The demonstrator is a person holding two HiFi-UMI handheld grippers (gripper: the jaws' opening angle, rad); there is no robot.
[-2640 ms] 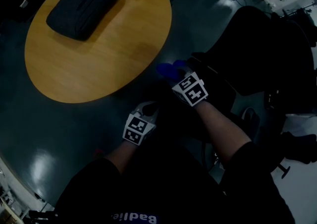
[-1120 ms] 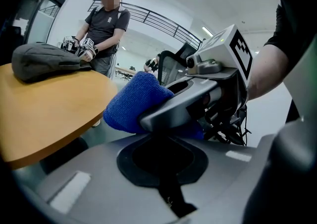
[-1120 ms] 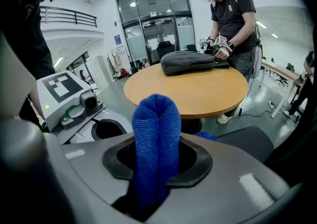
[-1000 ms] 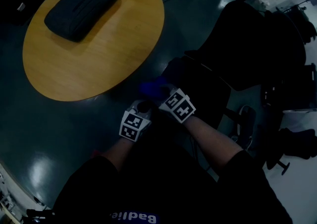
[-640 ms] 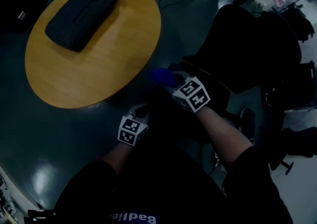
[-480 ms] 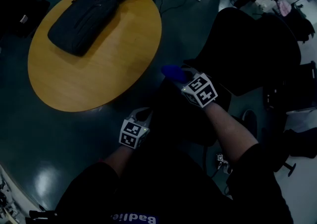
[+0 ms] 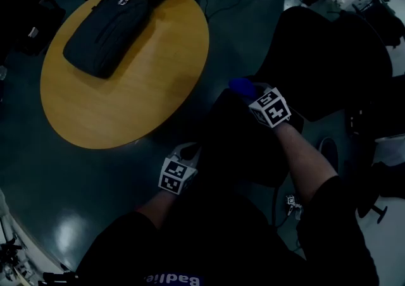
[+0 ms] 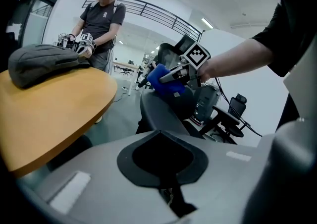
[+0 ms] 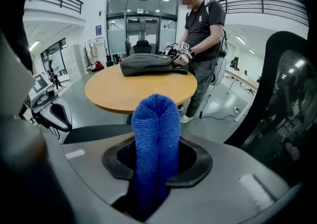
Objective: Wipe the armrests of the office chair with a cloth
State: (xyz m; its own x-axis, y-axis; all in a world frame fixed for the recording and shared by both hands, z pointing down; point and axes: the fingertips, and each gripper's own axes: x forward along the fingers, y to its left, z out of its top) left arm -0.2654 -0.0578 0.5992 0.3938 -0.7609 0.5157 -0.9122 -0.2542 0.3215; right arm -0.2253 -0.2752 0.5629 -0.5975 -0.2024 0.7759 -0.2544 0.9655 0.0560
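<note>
The head view is underexposed, with glare thrown off the floor (image 7: 63, 233) below the round table (image 7: 145, 82); gripper views are brightly lit (edges warped, blurred).

Head view looks steeply down; both gripper views look level, low, sharing the round table (image 7: 145, 82)
</note>
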